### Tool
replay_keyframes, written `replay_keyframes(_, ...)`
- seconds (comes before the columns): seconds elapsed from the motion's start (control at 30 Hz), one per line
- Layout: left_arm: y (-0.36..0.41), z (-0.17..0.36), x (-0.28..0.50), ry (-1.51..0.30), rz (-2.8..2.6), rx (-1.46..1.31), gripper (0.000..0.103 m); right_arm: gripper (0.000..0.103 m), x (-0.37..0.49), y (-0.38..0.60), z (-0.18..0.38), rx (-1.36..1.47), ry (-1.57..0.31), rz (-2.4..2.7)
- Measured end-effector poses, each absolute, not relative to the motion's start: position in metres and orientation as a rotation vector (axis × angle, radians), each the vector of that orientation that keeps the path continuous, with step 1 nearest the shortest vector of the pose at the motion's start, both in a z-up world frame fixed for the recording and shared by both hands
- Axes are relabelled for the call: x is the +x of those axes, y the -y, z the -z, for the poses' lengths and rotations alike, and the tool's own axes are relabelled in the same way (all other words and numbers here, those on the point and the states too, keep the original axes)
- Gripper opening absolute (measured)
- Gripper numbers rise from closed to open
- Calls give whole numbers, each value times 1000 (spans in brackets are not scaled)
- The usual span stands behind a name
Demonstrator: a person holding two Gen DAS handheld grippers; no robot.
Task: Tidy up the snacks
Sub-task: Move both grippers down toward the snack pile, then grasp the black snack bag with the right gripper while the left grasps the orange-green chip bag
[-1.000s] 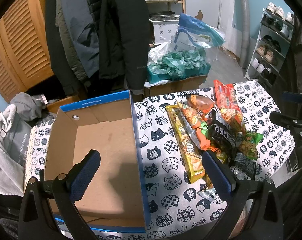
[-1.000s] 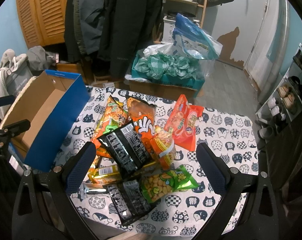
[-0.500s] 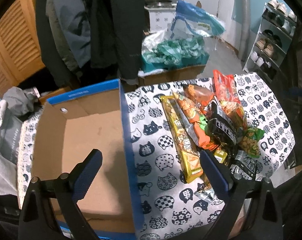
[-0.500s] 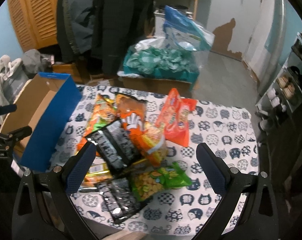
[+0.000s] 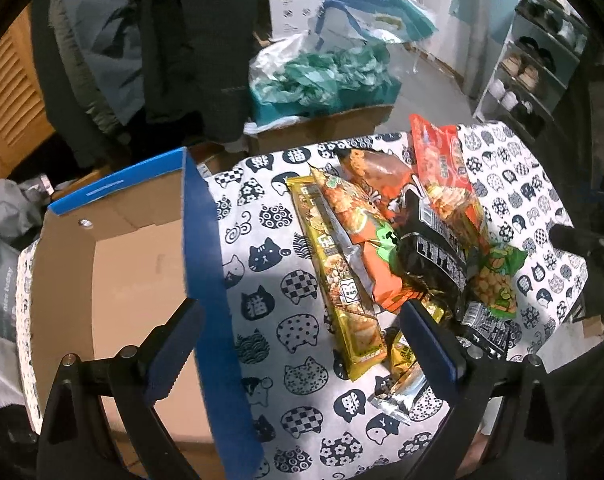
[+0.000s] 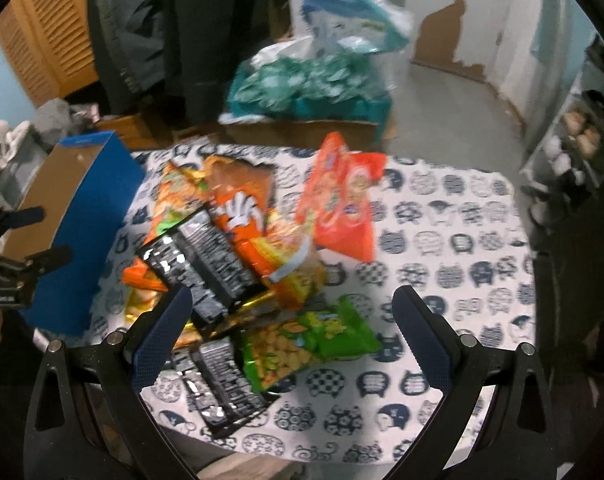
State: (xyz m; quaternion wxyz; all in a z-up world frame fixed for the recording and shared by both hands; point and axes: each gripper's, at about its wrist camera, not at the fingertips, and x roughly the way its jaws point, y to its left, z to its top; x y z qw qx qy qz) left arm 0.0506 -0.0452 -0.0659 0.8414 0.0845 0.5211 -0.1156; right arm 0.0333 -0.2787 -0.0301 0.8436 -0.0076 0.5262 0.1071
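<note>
Snacks (image 6: pixel 238 264) are lying heaped on the cat-print cloth (image 6: pixel 454 240) beside the empty blue box (image 5: pixel 114 260), while both splayed, empty grippers, left (image 5: pixel 302 336) and right (image 6: pixel 290 328), are closing in since a second ago, suggesting a first pick is coming.

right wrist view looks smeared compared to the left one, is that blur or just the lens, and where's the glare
Right wrist view: motion blur smears the red snack bag and the cat-print tablecloth; glare glints on the black packet. Left wrist view: sharper, packet print readable on the long yellow packet; the fisheye lens bends the blue box wall, and corners are vignetted black.
</note>
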Motion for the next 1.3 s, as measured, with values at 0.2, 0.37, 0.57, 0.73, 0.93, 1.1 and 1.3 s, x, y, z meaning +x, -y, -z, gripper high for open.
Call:
replay_keyframes(0.2,51,82,60,-1124,262,226,100,100,41,254,52,-37,-1151,-329)
replay_keyframes(0.37,50,91,69,-1134,272,215,100,100,49,237,69,-82,-1172,-404)
replay_keyframes(0.57,50,102,76,-1147,282,224,100,100,57,225,84,-83,-1190,-478)
replay_keyframes(0.73,52,112,78,-1159,307,247,100,100,63,217,97,-103,-1205,-517)
replay_keyframes(0.93,55,119,83,-1167,326,252,100,100,73,206,108,-142,-1204,-554)
replay_keyframes(1.1,50,124,92,-1189,333,212,100,92,81,197,118,-160,-1193,-600)
replay_keyframes(1.3,52,127,95,-1191,329,213,100,71,84,198,127,-146,-1203,-628)
